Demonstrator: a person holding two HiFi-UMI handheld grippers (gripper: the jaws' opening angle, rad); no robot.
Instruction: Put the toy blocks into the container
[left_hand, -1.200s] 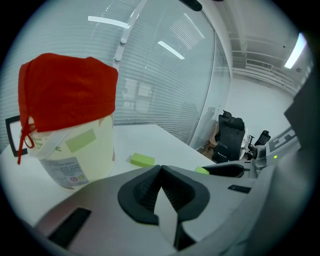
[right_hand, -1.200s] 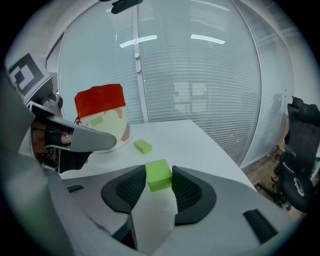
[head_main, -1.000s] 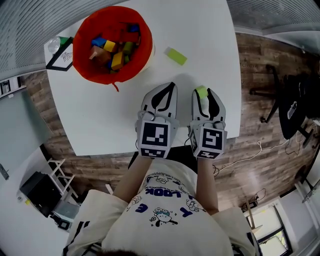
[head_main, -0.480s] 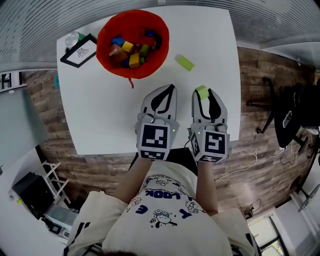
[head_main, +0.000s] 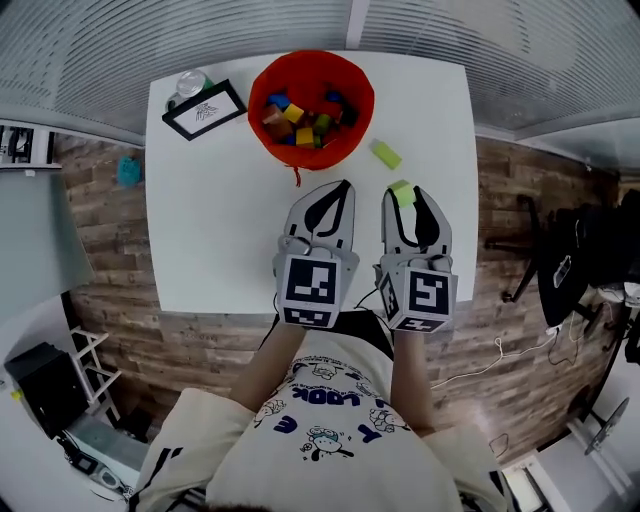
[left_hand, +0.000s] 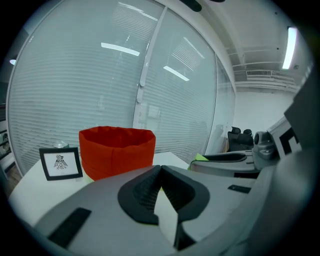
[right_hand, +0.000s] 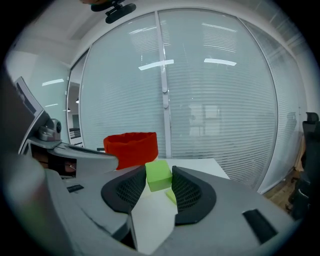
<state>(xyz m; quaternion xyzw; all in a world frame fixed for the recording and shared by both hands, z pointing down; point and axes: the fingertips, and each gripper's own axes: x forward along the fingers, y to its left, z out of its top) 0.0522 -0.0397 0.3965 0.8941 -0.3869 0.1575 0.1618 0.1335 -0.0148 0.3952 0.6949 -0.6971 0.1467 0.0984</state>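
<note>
Red fabric bin (head_main: 311, 100) at top centre holds most blocks; right gripper (head_main: 405, 193) pinches a green block (head_main: 401, 188), left gripper (head_main: 343, 186) is pressed together, one flat green block (head_main: 386, 154) lies outside.

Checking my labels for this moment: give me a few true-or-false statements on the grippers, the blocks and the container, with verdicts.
1. The right gripper grips a green block. True.
2. The left gripper grips a block too. False: its jaws are shut with nothing between them.
3. The red container is empty. False: coloured blocks lie inside.
4. A second green block lies on the white table, outside the container. True.
</note>
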